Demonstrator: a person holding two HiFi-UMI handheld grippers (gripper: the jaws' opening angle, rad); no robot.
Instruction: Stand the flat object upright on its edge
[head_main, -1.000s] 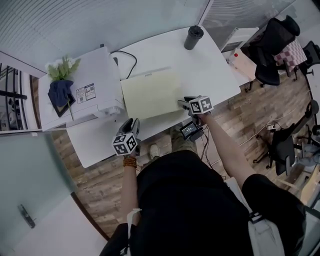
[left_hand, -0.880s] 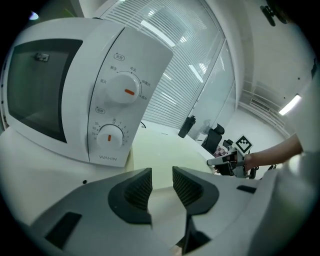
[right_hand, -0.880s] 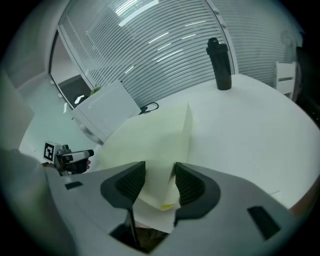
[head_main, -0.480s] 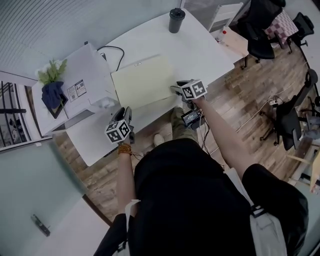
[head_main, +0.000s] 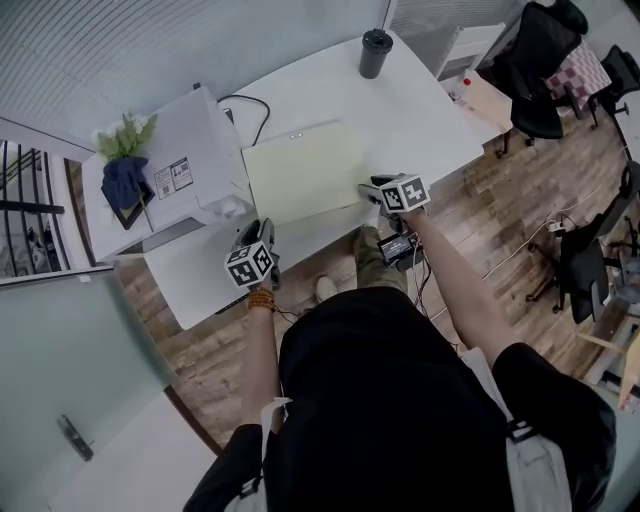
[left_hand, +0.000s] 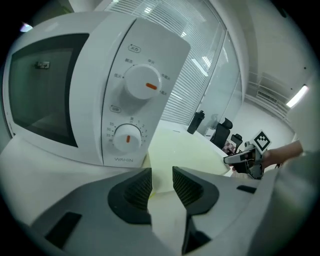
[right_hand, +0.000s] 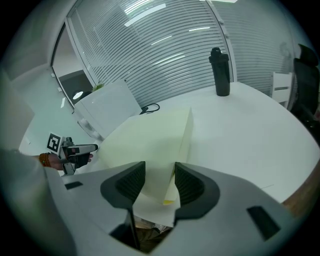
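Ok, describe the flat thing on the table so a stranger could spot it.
On the white table, next to the microwave, lies a pale yellow sheet. It is the only flat, yellowish thing there; the dark cup stands upright.

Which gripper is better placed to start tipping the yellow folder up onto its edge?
Probably right. The right gripper has the folder's near corner between its open jaws, ready to close and lift. The left gripper hangs short of the folder, near the microwave, gripping nothing.
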